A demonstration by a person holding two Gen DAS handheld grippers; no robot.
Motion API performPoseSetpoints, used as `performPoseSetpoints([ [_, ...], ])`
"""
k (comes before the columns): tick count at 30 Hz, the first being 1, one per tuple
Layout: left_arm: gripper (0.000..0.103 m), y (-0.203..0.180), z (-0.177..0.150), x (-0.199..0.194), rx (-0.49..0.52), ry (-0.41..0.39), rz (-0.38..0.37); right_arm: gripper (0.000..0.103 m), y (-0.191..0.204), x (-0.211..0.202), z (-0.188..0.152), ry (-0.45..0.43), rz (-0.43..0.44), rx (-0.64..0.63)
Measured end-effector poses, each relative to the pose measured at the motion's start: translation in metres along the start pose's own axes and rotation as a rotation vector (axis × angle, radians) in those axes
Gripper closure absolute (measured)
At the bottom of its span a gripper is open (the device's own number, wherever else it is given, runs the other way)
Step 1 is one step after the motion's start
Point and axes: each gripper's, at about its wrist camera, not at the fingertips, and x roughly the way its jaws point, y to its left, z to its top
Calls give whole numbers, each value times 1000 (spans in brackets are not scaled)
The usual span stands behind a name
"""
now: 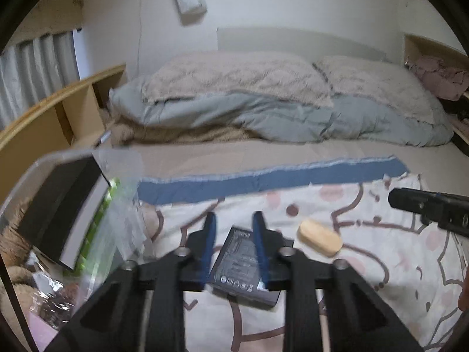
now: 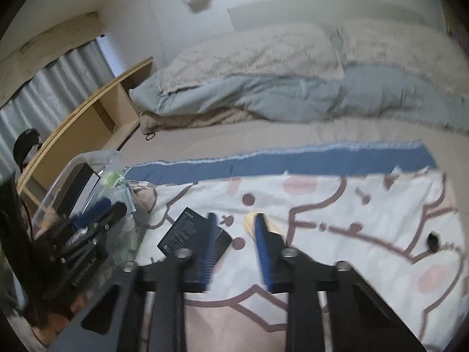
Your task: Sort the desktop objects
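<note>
The left gripper has spread fingers over the black box. The right gripper has spread fingers near the yellow bar on the bed.

I cannot read any text. The dark flat box carries small white print and round symbols, and my left gripper carries white letters, all too blurred.

Home bedroom, bed, pillows, curtains

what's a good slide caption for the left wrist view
Open left gripper hovering over a black box on a cartoon-print cloth, a yellow block beside it.
</note>
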Motion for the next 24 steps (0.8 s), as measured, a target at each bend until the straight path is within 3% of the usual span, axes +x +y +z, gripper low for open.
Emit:
performPoseSetpoints([
  [4,96,-1,-11,18,43,41,55,93,-4,25,0,45,71,98],
  [9,97,-3,-19,33,130,47,145,93,-3,62,-6,105,126,175],
  [12,98,5,-16,45,102,63,129,93,-4,81,-10,133,141,203],
  [19,102,23,-6,81,-86,129,56,93,-16,105,-14,138,169,249],
  [24,102,15,-3,98,-78,134,33,93,-22,122,-18,148,160,248],
])
